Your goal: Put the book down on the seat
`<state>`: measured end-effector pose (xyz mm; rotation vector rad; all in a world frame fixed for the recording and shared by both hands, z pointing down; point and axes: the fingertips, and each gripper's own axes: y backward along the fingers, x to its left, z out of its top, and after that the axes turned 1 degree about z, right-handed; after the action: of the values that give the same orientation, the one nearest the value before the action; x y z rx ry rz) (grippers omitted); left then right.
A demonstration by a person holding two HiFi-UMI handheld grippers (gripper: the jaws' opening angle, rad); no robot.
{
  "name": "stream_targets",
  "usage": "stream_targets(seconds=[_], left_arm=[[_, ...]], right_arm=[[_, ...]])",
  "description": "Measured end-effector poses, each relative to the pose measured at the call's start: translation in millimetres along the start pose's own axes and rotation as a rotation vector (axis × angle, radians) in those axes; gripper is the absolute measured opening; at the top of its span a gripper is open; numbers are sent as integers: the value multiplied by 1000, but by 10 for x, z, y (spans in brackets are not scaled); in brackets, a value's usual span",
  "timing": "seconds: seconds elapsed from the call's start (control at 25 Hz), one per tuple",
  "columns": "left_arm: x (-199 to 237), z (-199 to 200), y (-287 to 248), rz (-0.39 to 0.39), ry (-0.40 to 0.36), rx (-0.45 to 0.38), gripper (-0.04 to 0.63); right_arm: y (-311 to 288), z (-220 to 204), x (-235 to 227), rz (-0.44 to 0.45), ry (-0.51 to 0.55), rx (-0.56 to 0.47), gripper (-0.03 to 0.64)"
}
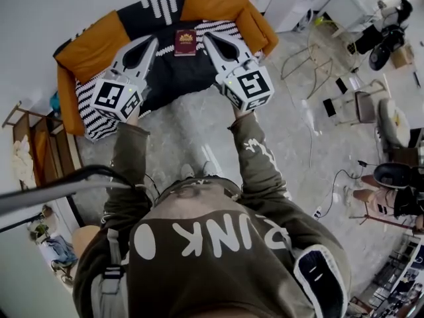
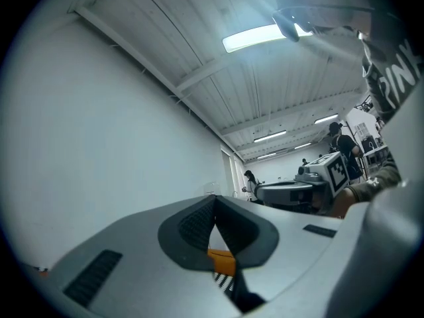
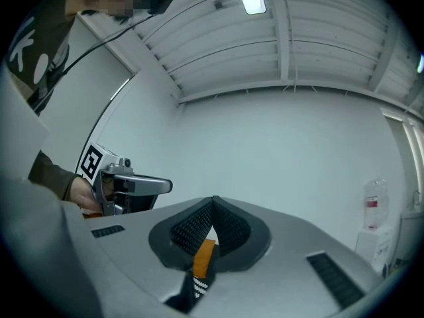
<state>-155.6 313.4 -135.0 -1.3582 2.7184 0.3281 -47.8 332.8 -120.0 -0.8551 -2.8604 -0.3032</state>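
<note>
A dark red book (image 1: 185, 43) lies flat on the sofa seat (image 1: 165, 78), which is covered by a black and white patterned throw between orange cushions (image 1: 89, 45). My left gripper (image 1: 154, 40) hangs just left of the book, shut and holding nothing. My right gripper (image 1: 207, 36) hangs just right of the book, also shut and holding nothing. Neither touches the book. In the left gripper view the jaws (image 2: 213, 201) meet at the tip and tilt up toward wall and ceiling. The right gripper view shows its jaws (image 3: 213, 204) the same way, with a sliver of orange cushion below.
A wooden shelf (image 1: 33, 144) stands left of the sofa. Chairs (image 1: 361, 105) and cables (image 1: 331, 184) sit on the concrete floor at the right. A white cabinet (image 1: 298, 2) is behind the sofa's right arm. People stand far off in the left gripper view (image 2: 339, 144).
</note>
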Motion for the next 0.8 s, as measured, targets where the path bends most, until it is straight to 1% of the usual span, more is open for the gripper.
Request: stream_targets(seconds=[0.32, 0.8], left_arm=[[-148, 17, -25, 0, 1, -4, 3], [-201, 26, -29, 20, -4, -7, 3]], right_arm=[[138, 24, -49, 12, -10, -19, 9], [171, 48, -74, 29, -7, -24, 9]])
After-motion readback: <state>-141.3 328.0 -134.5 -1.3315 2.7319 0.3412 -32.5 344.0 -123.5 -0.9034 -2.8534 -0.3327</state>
